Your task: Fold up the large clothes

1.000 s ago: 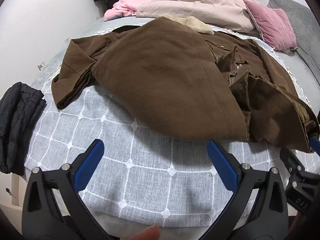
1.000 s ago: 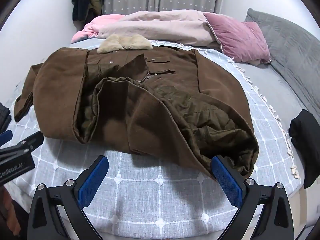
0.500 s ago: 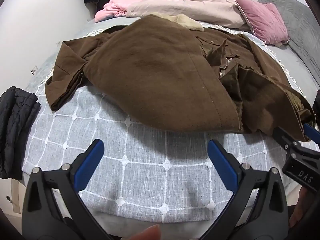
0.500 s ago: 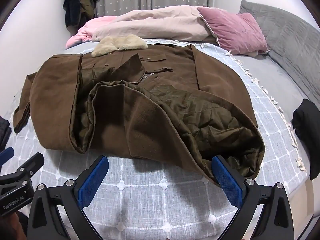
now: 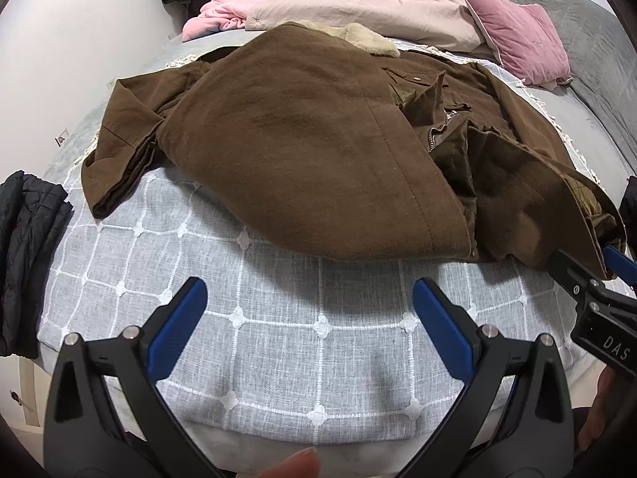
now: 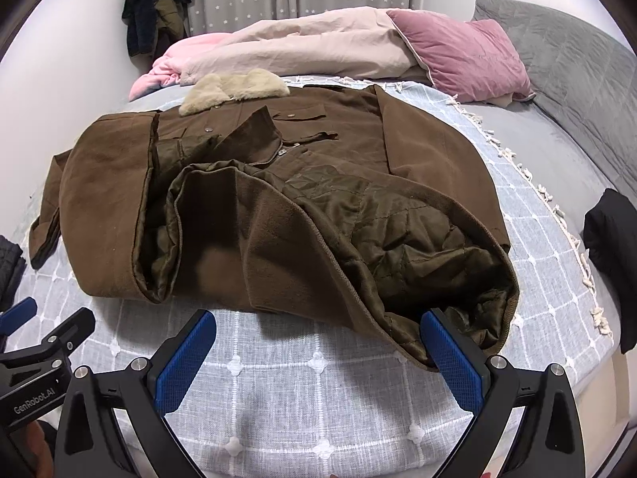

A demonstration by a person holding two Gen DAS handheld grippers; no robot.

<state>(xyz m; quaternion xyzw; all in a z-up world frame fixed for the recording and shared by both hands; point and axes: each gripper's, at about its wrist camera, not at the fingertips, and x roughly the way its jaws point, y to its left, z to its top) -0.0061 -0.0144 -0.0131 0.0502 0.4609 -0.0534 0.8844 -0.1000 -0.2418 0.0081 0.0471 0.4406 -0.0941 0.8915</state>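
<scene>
A large brown coat (image 5: 310,139) with a cream fur collar (image 6: 235,89) lies spread on the bed, its front flaps turned back to show olive quilted lining (image 6: 402,239). My left gripper (image 5: 308,306) hangs open just short of the coat's hem, nothing between its blue pads. My right gripper (image 6: 318,342) is open too, its right pad (image 6: 452,362) close beside the lower hem corner. Each gripper shows at the edge of the other's view: the right one (image 5: 597,279) and the left one (image 6: 40,330).
A grey-white checked blanket (image 5: 278,342) covers the bed. Pink and beige bedding (image 6: 302,47), a pink pillow (image 6: 458,55) and a grey quilt (image 6: 569,63) lie behind. A black folded garment (image 5: 24,247) lies left, another black item (image 6: 609,255) right. Dark clothes (image 6: 155,4) hang by the curtain.
Both grippers have moved a little nearer the coat's hem, so the coat looms larger. Both stay open. The coat itself has not shifted.
</scene>
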